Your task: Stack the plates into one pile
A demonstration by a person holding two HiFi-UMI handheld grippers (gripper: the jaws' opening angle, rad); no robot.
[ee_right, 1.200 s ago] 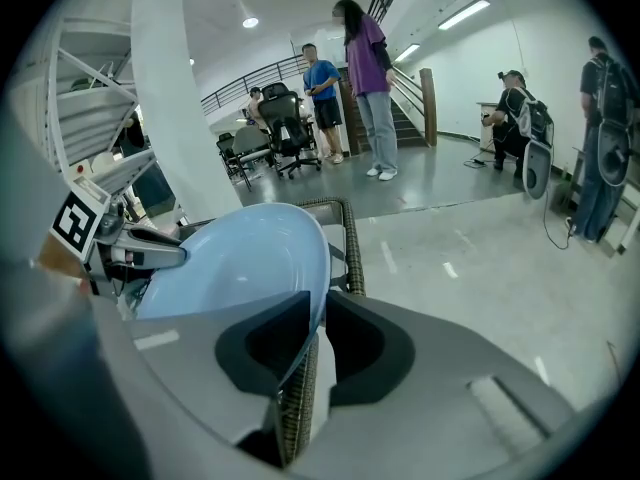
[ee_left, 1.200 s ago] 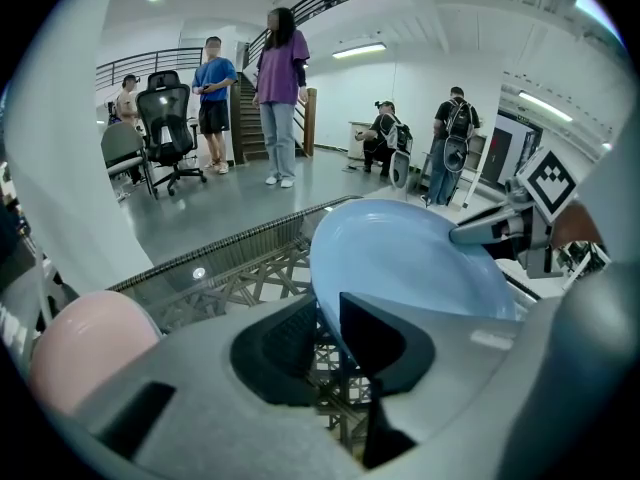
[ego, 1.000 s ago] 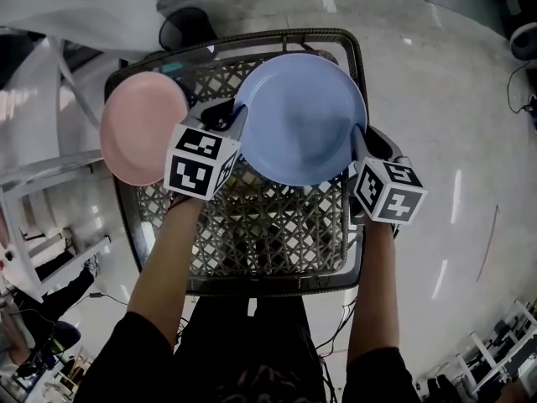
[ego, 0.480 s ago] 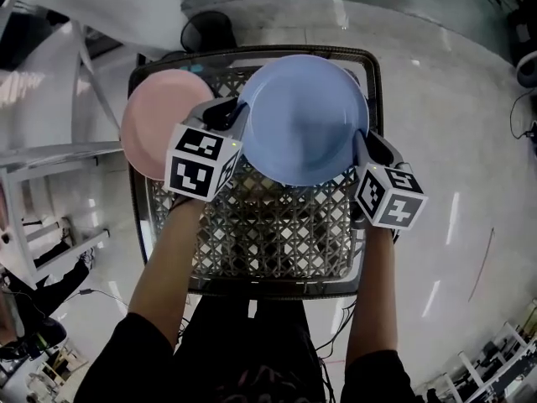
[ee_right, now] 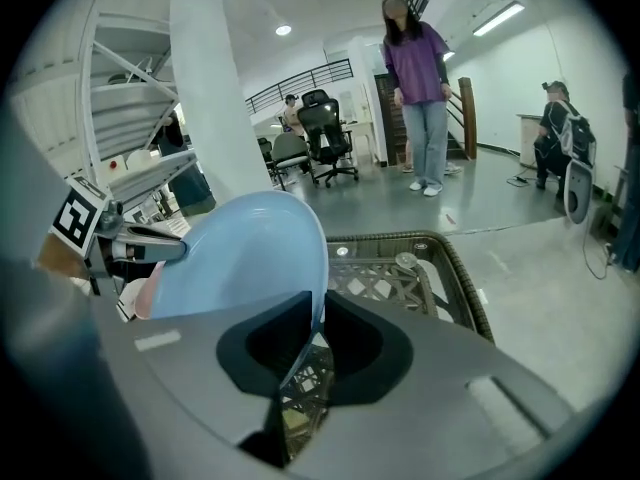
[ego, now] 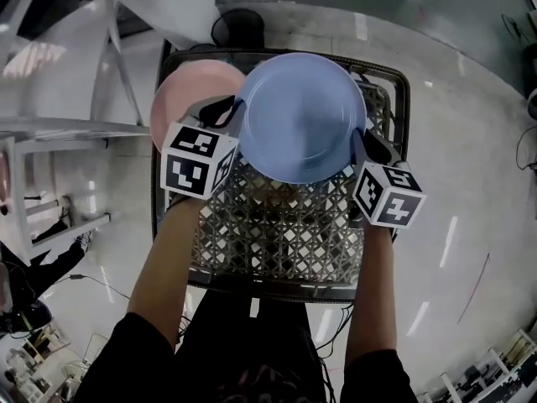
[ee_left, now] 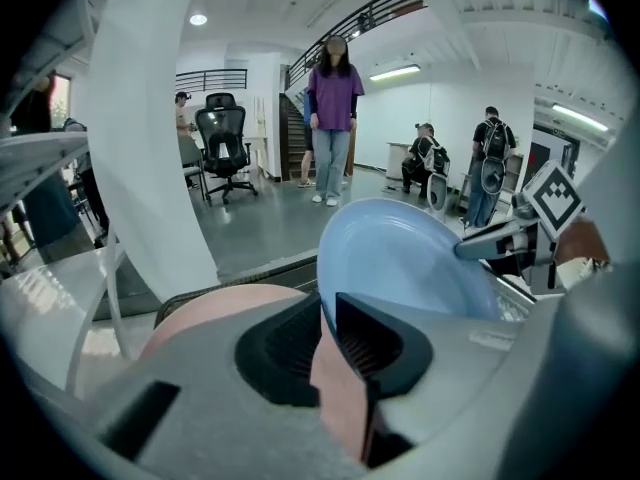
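Left gripper (ee_left: 328,318), jaws just been closing, is clamping the blue plate (ego: 304,116) by its left rim, and the right gripper (ee_right: 315,328) is pinching the right rim. The round plate is hanging face up, roughly level, over the wicker basket (ego: 277,235). Unlike a second ago, it is overlapping the pink plate (ego: 189,99) at the right edge.

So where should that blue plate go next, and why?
Probably shift the blue plate left until it is centred over the pink plate. The left gripper, whose jaws have just been closing on the rim, and the right gripper both pinch it above the wicker table, and it overlaps only the pink plate's right edge.
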